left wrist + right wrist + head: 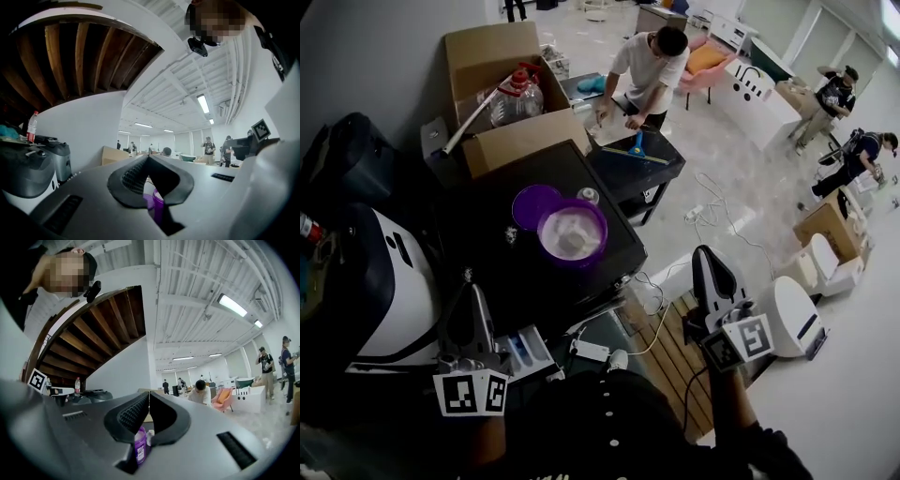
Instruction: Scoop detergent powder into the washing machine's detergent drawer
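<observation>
Both are up and pointing level, and neither carries anything. The left gripper (474,292) has its jaws meeting at the tips with nothing between them. The right gripper (705,258) is pinched together just the same.

So the scooping looks not yet begun. The washing machine (384,281) sits off the left gripper's left side. What looks like its detergent drawer (523,352) is pulled out just to that gripper's right. The open purple tub (572,234), white powder showing, lies ahead of both grippers, right of the left one and left of the right one. Its lid (534,204) lies flat, touching the tub's far side.

A small white thing (588,195) lies just past the tub. It may be the scoop, I can't say. If it is, the jaws must spread before reaching it. Take it by the handle, dip shallow, carry it level back to the drawer, and let the other gripper steady the tub.

The dark counter (478,253) is otherwise nearly bare. A cardboard box (502,84) of bottles stands beyond it. The right gripper hangs off the counter's edge, above cables (712,211) on the floor. People work farther out in a bright, open room.
</observation>
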### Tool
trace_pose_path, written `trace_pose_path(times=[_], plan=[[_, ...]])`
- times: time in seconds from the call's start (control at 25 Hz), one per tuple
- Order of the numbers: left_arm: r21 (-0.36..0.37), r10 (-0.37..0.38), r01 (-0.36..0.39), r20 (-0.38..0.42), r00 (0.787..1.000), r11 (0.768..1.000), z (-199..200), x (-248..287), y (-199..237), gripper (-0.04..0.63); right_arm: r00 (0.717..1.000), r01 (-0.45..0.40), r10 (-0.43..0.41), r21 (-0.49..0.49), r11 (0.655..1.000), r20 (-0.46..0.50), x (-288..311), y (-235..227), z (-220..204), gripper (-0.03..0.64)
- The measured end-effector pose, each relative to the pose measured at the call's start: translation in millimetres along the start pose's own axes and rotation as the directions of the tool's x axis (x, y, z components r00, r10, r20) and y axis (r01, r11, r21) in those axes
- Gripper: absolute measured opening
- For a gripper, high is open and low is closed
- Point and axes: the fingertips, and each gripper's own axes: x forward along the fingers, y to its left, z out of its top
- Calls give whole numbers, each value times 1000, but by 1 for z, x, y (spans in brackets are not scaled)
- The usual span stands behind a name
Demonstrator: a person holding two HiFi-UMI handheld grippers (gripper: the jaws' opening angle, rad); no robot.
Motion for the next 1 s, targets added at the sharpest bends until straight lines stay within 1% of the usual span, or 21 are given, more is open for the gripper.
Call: trace_pose_path(times=[0.2, 0.36, 0.56, 0.72, 1.0], plan=[[23, 25, -25, 22, 999, 999, 3, -5, 3, 5, 998, 48, -45, -67, 997, 37, -17, -6, -1, 31], [15, 26, -26, 8, 1000, 1000, -2, -7, 3, 5, 998, 67, -65, -69, 995, 25, -23, -7, -6, 31], [2, 6, -6, 5, 1000, 1000, -4, -9, -1, 5, 998, 61, -59, -88, 994, 25, -23, -1, -5, 31], [7, -8, 8, 0, 1000, 1000, -6, -10, -5, 5, 999, 45, -44, -90, 995, 19, -21, 5, -6, 28], [-4, -6, 6, -4, 1000, 1000, -7, -9, -6, 5, 999, 27, -24, -111, 993, 27, -17, 12, -3, 28]])
